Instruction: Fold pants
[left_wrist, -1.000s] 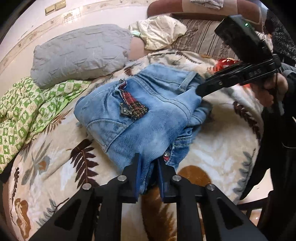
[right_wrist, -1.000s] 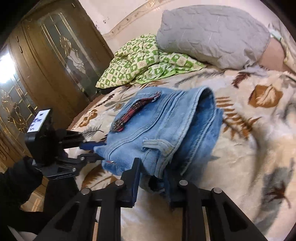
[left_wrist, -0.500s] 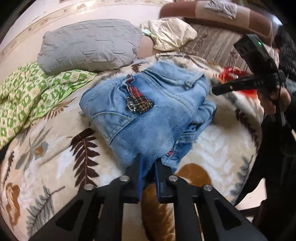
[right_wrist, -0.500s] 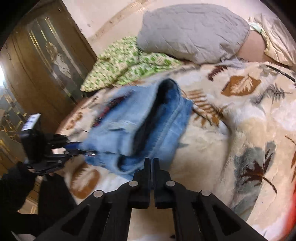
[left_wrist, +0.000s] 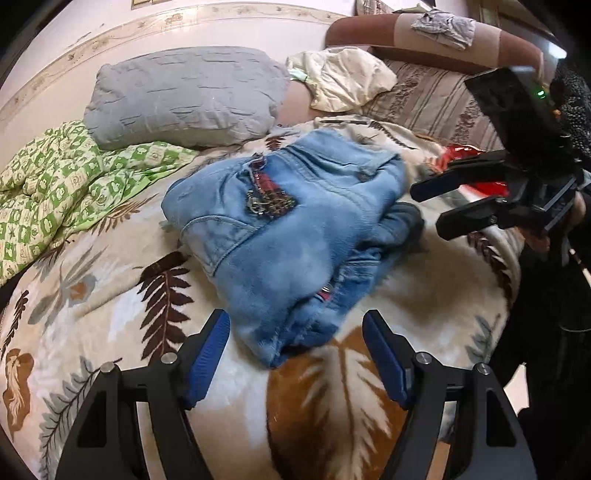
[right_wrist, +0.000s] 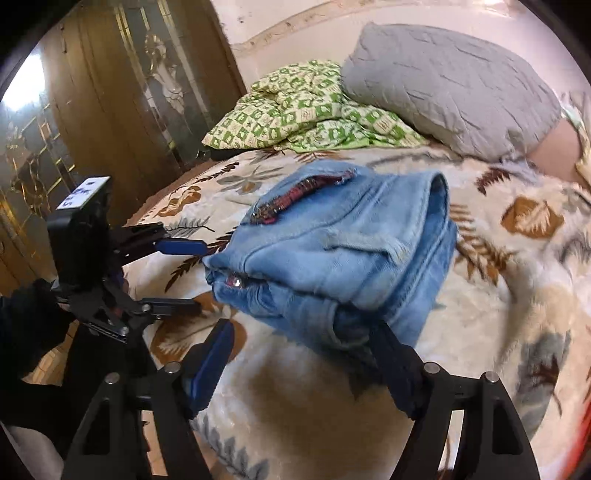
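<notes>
Bare blanket (left_wrist: 424, 295) lies open around the folded jeans (left_wrist: 288, 236); grey pillow (left_wrist: 184, 96) and green quilt (left_wrist: 59, 184) crowd behind.

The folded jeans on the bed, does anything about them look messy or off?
Yes. The jeans form a lumpy bundle: darker denim bulges from under the top layer on one side, and the edges do not line up.

The lower layers of the folded jeans (left_wrist: 280, 236) are concealed beneath the top fold, the green quilt (left_wrist: 55, 192) is cut off at the left edge, and the red item (left_wrist: 465, 166) is largely hidden behind the right gripper (left_wrist: 432, 210).
</notes>
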